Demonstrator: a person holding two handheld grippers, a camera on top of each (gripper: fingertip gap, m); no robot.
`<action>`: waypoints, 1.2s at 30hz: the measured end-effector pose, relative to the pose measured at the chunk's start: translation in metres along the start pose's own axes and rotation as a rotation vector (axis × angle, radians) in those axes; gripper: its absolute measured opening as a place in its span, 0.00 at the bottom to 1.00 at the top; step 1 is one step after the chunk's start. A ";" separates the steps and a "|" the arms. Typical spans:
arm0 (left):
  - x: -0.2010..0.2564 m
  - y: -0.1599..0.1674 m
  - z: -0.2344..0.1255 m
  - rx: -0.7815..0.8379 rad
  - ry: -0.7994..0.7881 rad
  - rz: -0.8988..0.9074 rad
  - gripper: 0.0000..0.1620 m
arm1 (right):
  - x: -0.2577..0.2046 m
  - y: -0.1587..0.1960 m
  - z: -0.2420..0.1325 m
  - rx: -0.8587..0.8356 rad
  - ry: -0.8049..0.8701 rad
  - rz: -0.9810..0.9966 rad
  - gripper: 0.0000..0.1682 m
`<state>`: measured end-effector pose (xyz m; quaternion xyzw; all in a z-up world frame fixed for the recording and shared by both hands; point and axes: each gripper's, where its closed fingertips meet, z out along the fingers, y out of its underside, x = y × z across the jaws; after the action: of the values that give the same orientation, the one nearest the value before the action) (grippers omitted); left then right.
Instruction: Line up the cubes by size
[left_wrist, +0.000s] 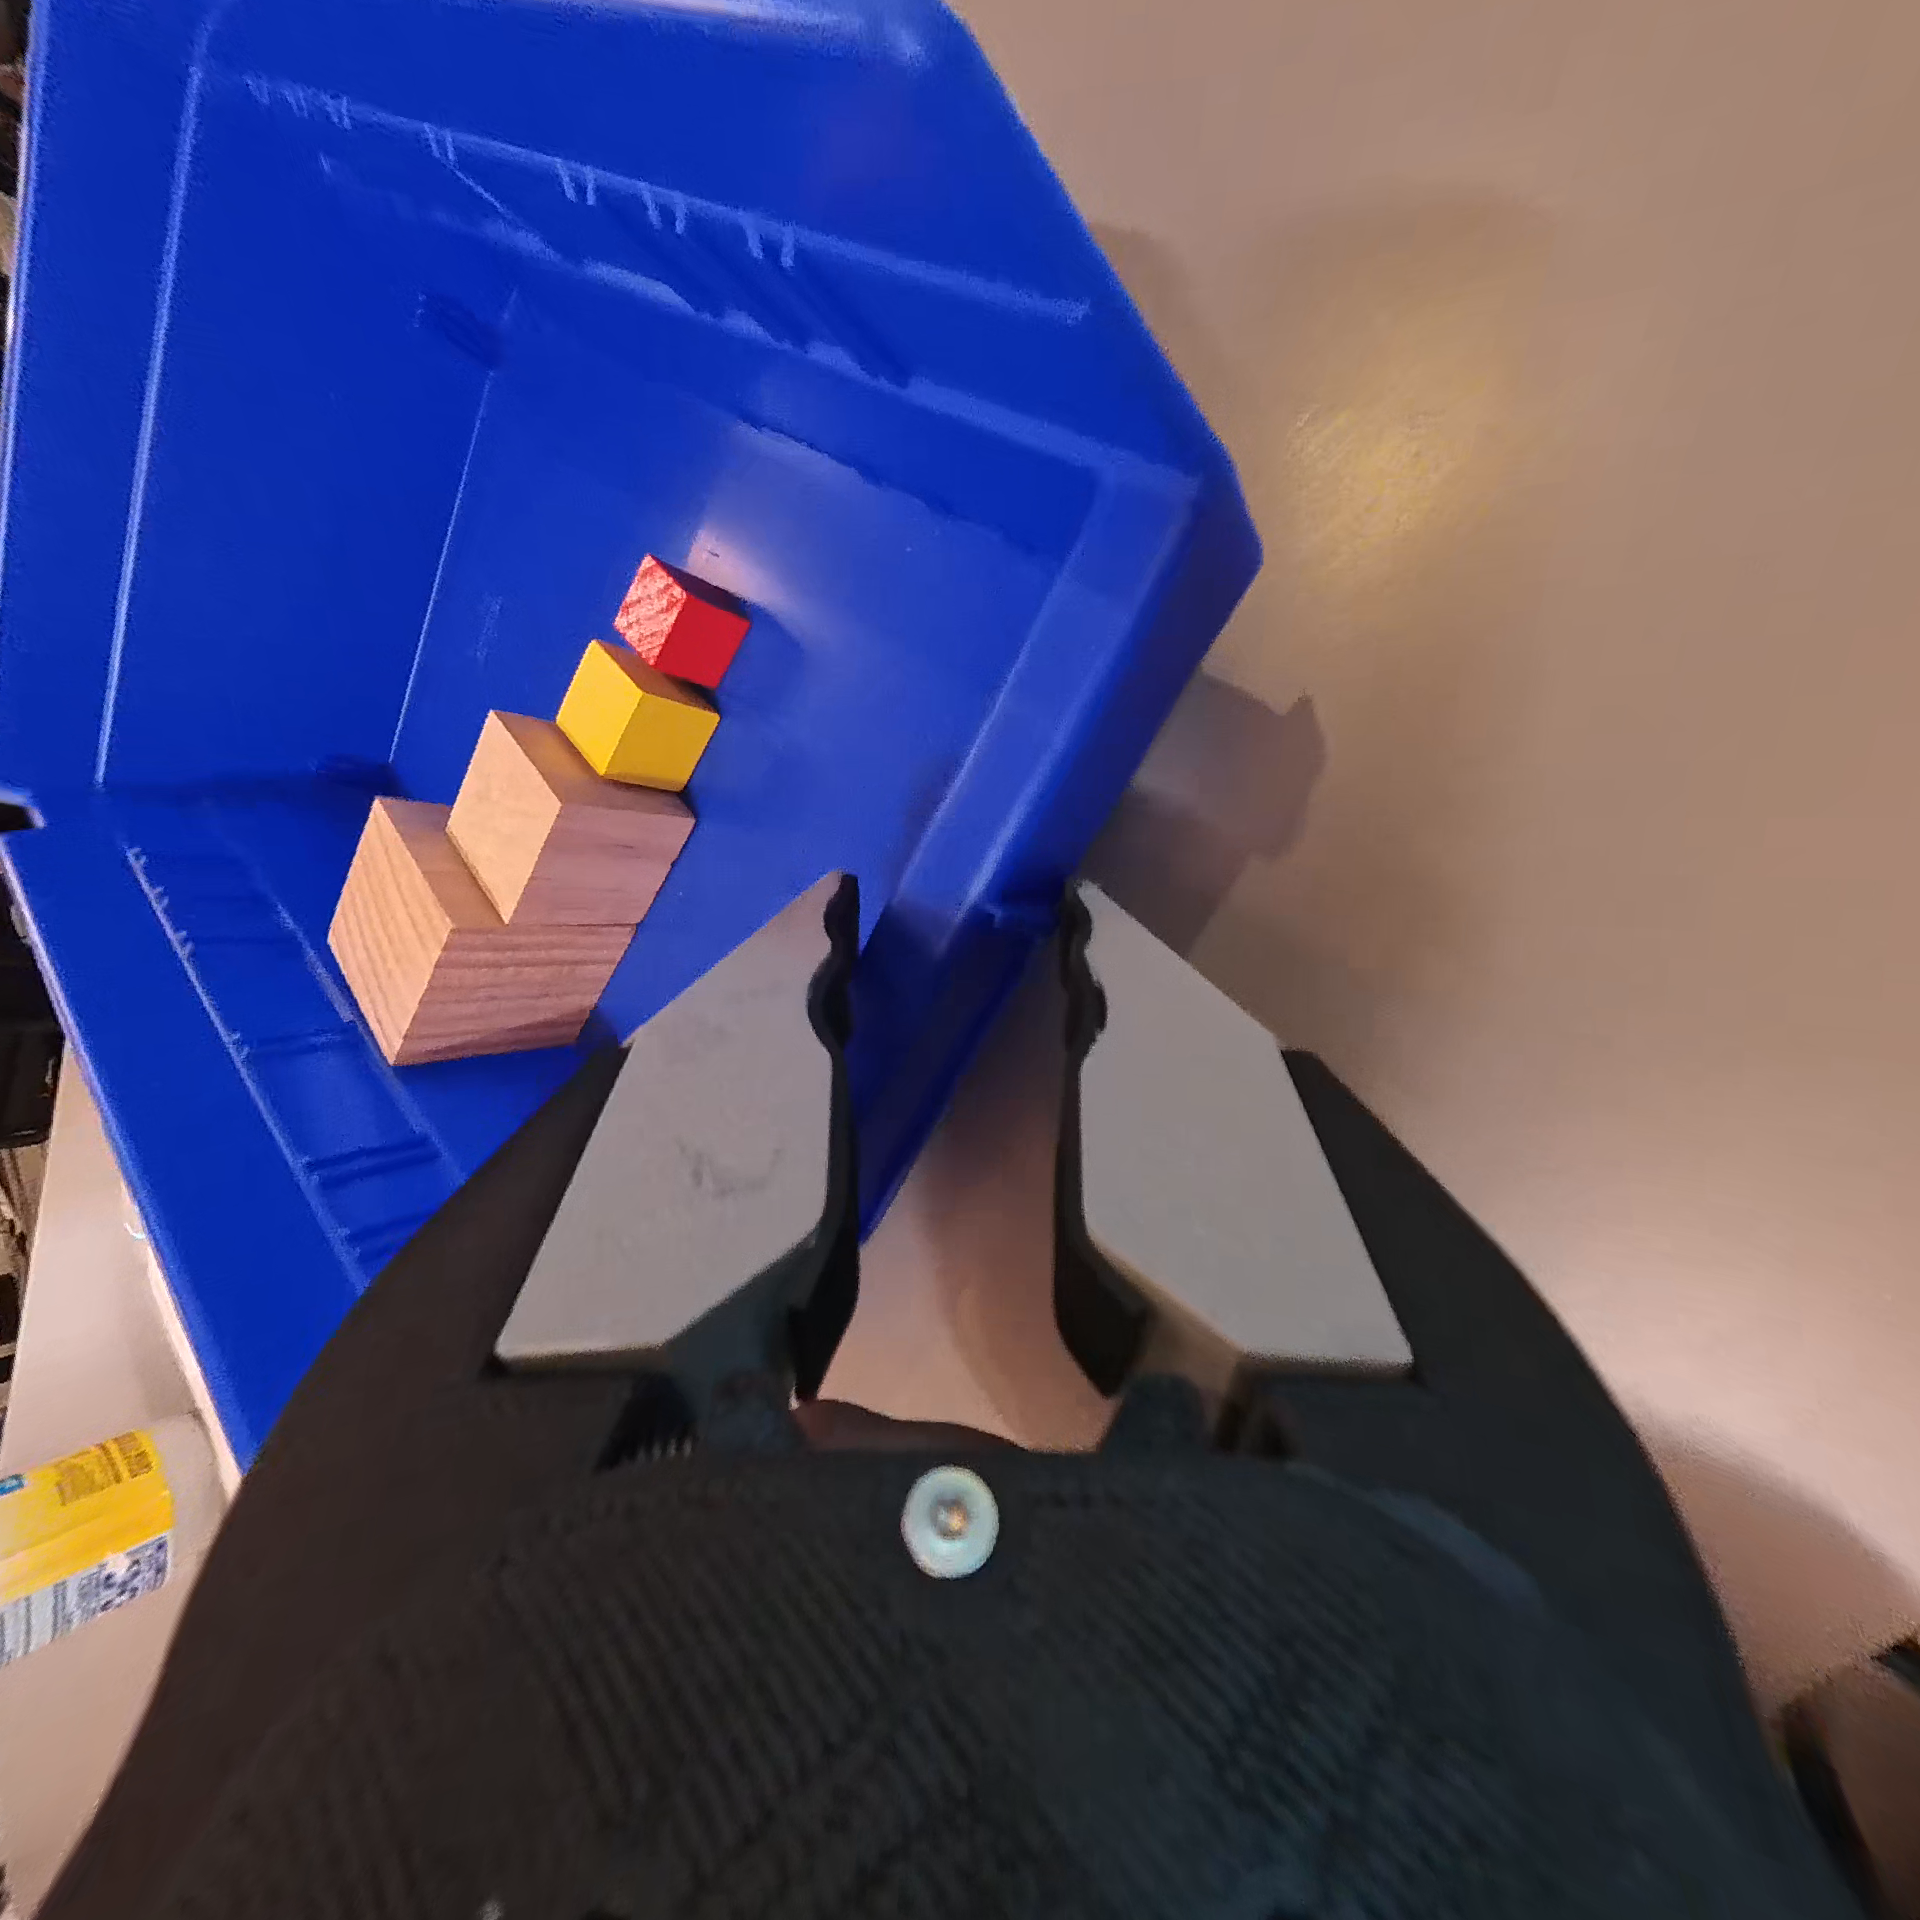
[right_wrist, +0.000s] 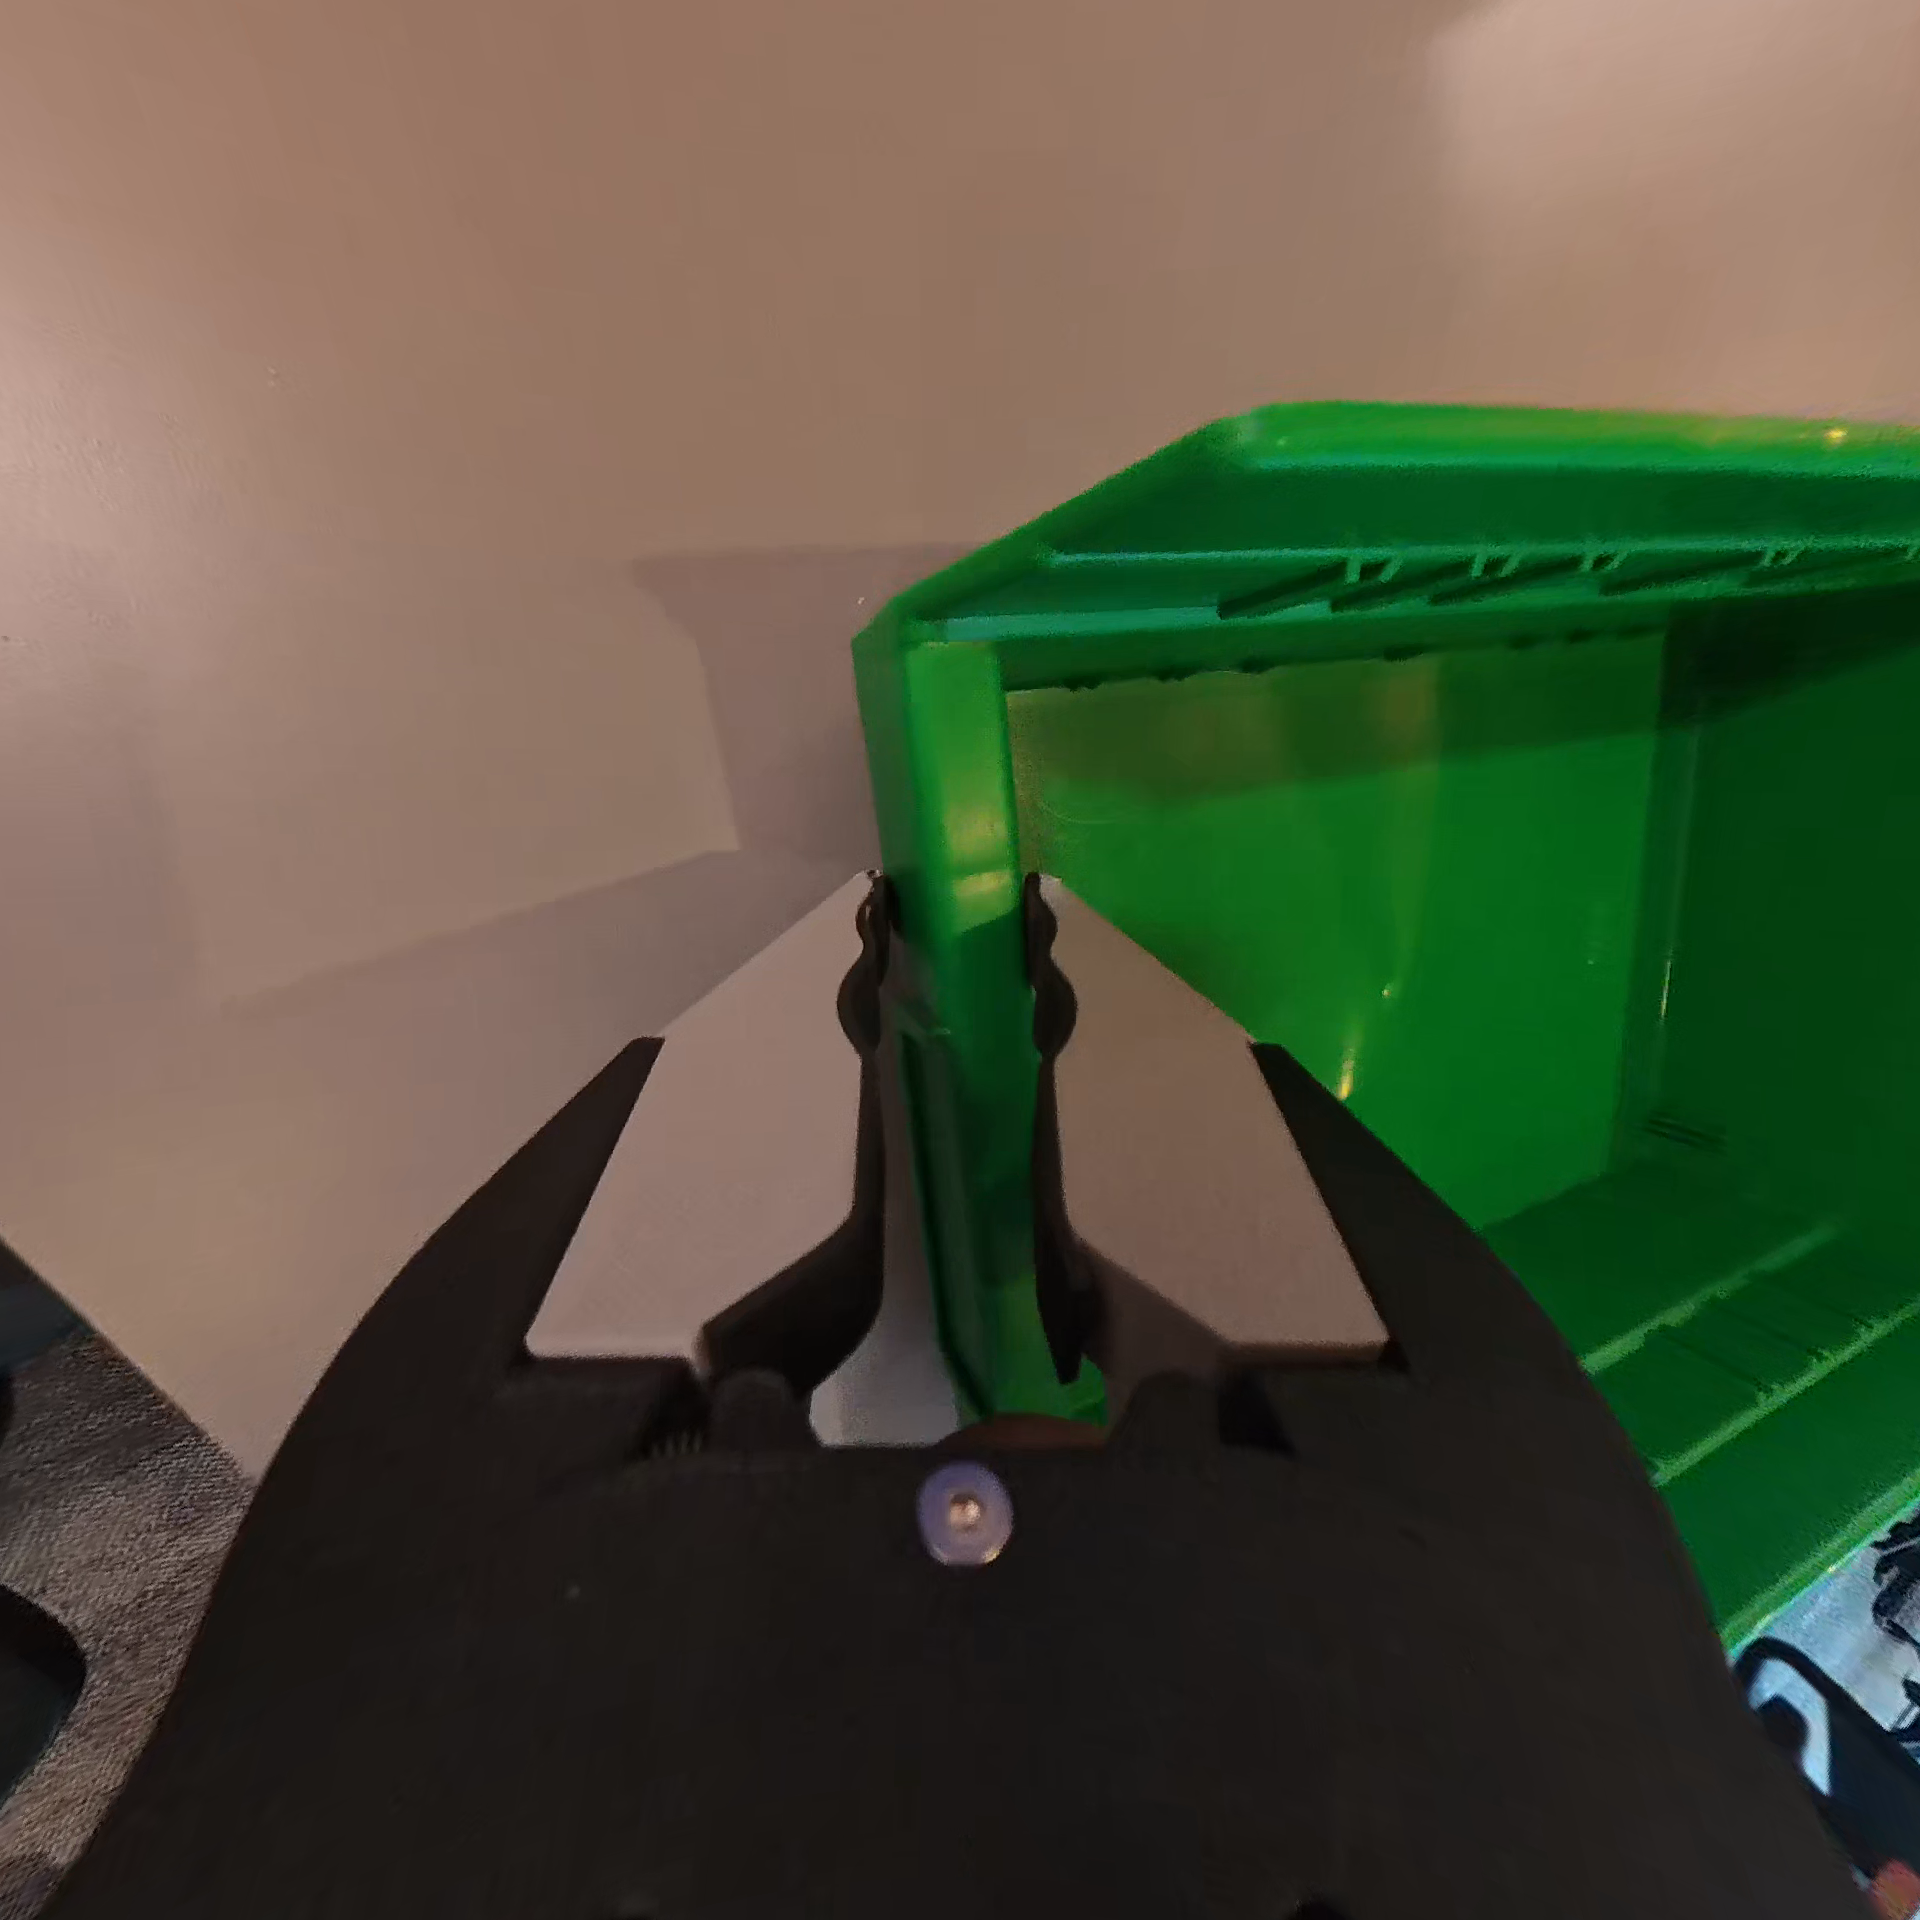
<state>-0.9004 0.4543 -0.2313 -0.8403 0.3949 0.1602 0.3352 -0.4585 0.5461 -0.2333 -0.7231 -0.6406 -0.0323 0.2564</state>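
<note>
In the left wrist view, a blue bin (left_wrist: 312, 520) lies on the pale bench (left_wrist: 1558, 727), w/ four cubes inside it in one diagonal row. The biggest wooden cube (left_wrist: 457, 945) is nearest to the camera, then a smaller wooden cube (left_wrist: 561, 821) touching it, then a yellow cube (left_wrist: 636, 715), then a red cube (left_wrist: 681, 621) as the smallest and farthest one. Each cube is touching or just beside the next, so the row goes from big to small. The left tool (left_wrist: 956, 904) is open, w/ a clear gap between its fingers, and it holds nothing; the near corner of the blue bin's wall is between the two fingertips, approx. in the middle, but I cannot tell if a finger touches it. A yellow packet (left_wrist: 83, 1527) lies at the lower left edge, beside the bin. In the right wrist view, the right tool (right_wrist: 954, 894) is closed on the rim of a green bin (right_wrist: 1455, 883): one finger is outside the wall and the other inside, both pressed on it. No cubes are visible inside the green bin. Grey carpet floor (right_wrist: 94, 1455) shows at the lower left, below the bench edge.
</note>
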 end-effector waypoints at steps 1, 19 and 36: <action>-0.002 0.004 -0.002 -0.021 -0.015 -0.007 0.24 | 0.000 0.002 -0.002 -0.003 -0.001 0.009 0.14; 0.062 -0.114 -0.114 0.606 -0.238 -0.527 0.14 | -0.040 -0.161 -0.084 0.817 0.028 0.477 0.16; 0.016 -0.083 -0.086 0.693 -0.104 -0.749 0.15 | -0.040 -0.229 -0.025 0.864 -0.258 0.388 0.18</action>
<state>-0.8259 0.4242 -0.1417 -0.7547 0.0792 -0.0696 0.6475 -0.6748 0.5104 -0.1514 -0.6546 -0.4756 0.3747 0.4527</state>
